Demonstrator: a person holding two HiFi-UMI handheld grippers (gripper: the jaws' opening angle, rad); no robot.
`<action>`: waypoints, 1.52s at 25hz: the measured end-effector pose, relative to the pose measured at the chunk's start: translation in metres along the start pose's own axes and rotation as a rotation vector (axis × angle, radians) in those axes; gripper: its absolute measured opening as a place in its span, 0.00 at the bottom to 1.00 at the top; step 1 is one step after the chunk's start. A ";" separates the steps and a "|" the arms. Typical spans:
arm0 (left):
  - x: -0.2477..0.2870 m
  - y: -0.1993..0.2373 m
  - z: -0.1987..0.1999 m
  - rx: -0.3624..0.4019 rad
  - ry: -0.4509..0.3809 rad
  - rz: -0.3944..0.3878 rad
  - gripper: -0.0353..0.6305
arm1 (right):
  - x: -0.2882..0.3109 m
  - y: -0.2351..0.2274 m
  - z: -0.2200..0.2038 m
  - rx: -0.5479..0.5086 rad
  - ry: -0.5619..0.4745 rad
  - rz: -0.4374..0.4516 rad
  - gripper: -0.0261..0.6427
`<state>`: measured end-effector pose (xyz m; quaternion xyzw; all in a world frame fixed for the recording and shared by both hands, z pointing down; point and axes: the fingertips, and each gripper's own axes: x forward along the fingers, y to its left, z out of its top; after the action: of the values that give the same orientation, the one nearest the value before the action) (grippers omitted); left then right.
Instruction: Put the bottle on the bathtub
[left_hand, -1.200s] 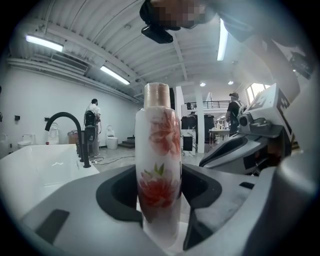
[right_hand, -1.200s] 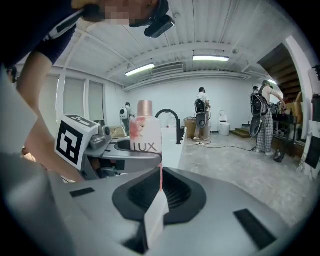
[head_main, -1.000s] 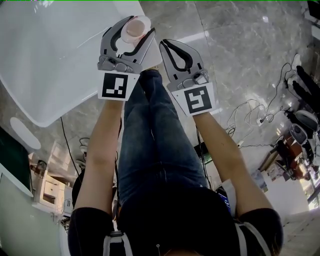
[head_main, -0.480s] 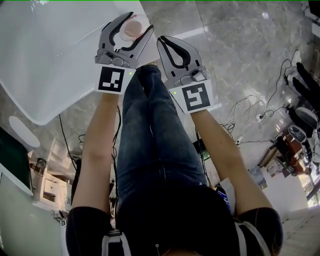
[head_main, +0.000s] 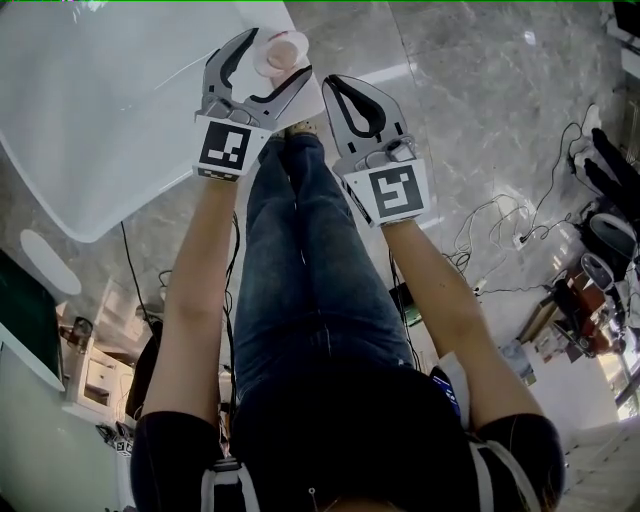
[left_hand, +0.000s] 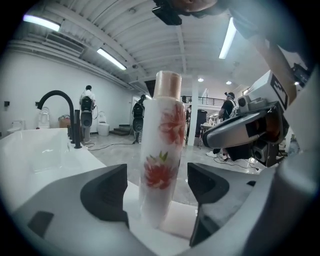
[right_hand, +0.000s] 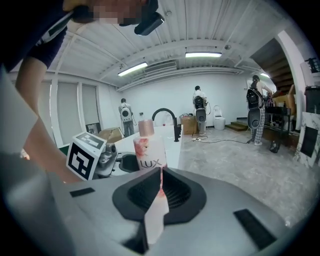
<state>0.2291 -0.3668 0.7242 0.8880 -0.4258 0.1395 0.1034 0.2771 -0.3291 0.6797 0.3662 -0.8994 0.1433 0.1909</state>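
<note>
Over on your left is the white bathtub (head_main: 110, 110), its wide flat rim running toward you, and the black arched faucet (left_hand: 76, 130) stands well back along it.

Now your left gripper (head_main: 277, 53): its jaws have just been opening and they now stand wide apart. The bottle (left_hand: 162, 150) is between them, but there is a clear gap on each side and neither pad touches it. You are not holding it.

The bottle stands upright by itself on the tub's rim, close to the corner nearest your legs. It is white with red flowers printed down the front and has a pale pink cap on top. From the head view you look down on that cap, framed by the two spread jaws.

Moving right, your right gripper (head_main: 330, 85) sits just beside the left one, over the marble floor (head_main: 480, 80) and off the tub. Its jaws are pressed together with nothing between them. It points toward the bottle, which shows just past its tips, and it is not touching the bottle.

Far right, loose cables (head_main: 500, 225) lie tangled on the floor.
</note>
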 end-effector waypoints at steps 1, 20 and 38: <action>-0.006 0.000 0.001 -0.019 0.003 0.007 0.59 | -0.003 0.000 0.002 0.008 -0.003 -0.006 0.08; -0.146 0.004 0.209 0.025 -0.079 0.314 0.09 | -0.104 0.005 0.168 0.031 -0.145 -0.104 0.08; -0.275 -0.029 0.455 0.123 -0.356 0.529 0.09 | -0.233 0.028 0.398 -0.141 -0.458 -0.186 0.08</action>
<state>0.1600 -0.2862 0.2024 0.7616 -0.6440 0.0295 -0.0664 0.3154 -0.3272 0.2189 0.4561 -0.8894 -0.0247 0.0199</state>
